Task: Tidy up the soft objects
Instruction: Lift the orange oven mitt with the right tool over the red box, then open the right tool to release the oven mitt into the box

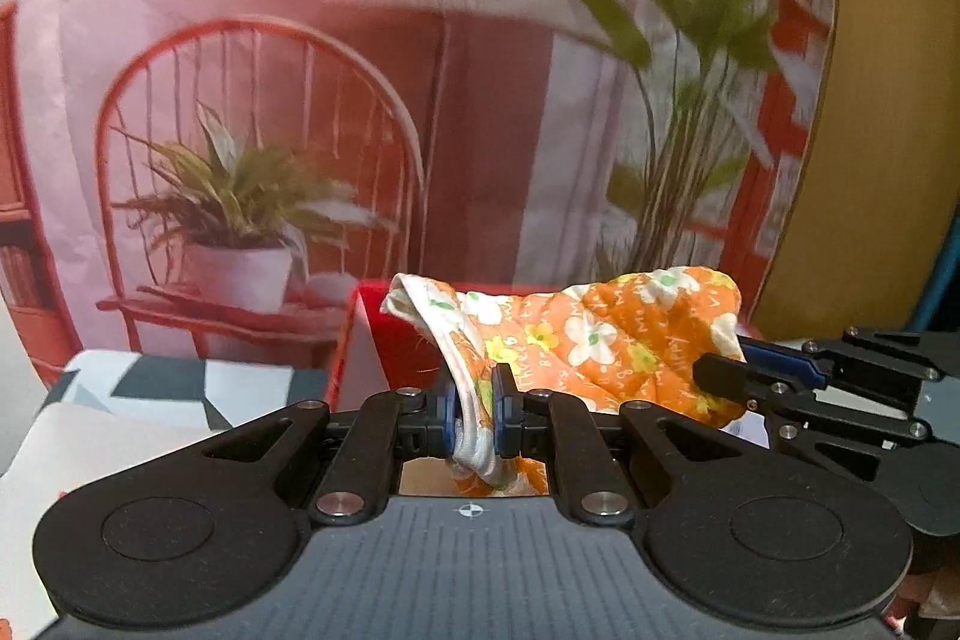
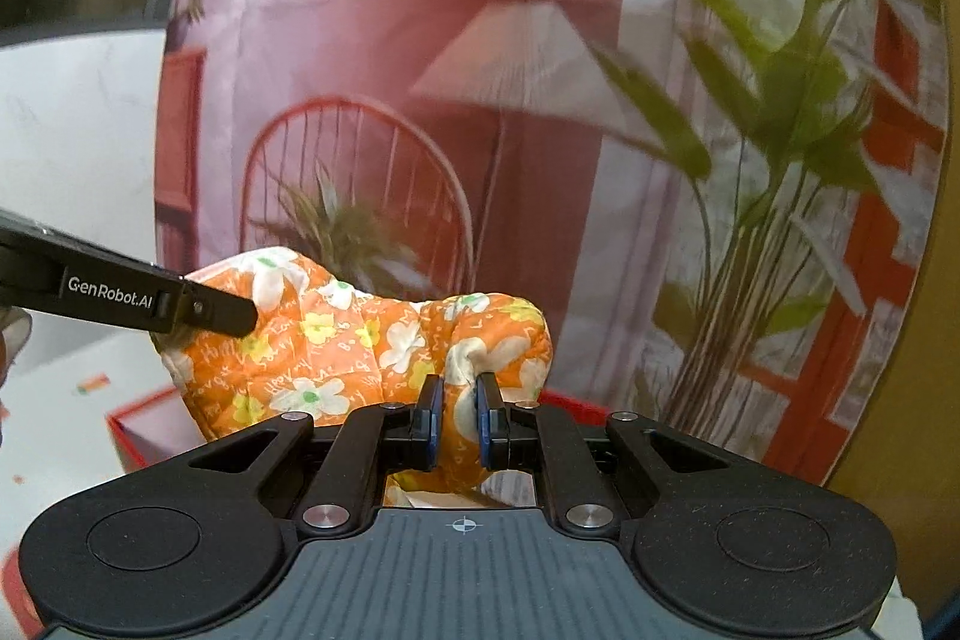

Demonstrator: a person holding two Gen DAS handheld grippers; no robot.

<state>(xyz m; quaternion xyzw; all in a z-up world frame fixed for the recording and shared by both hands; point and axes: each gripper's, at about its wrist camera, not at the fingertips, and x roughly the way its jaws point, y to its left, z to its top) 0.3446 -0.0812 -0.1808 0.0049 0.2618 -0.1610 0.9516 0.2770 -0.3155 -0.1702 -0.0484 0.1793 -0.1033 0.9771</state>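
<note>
An orange quilted cloth (image 1: 600,340) with white and yellow flowers hangs in the air, stretched between both grippers. My left gripper (image 1: 475,415) is shut on its white-lined left edge. In the left wrist view the right gripper (image 1: 720,379) reaches in from the right and pinches the cloth's other end. In the right wrist view my right gripper (image 2: 459,421) is shut on a fold of the cloth (image 2: 336,340), and the left gripper (image 2: 240,319) comes in from the left, clamped on the far corner. Below the cloth lies a red box (image 1: 384,334) with a white inside.
A printed backdrop (image 1: 300,40) with a red chair, a lamp and plants fills the background. A real green plant (image 1: 708,40) stands at the right. A grey and white patterned sheet (image 1: 168,382) lies at the lower left. The red box's rim (image 2: 129,427) shows under the cloth.
</note>
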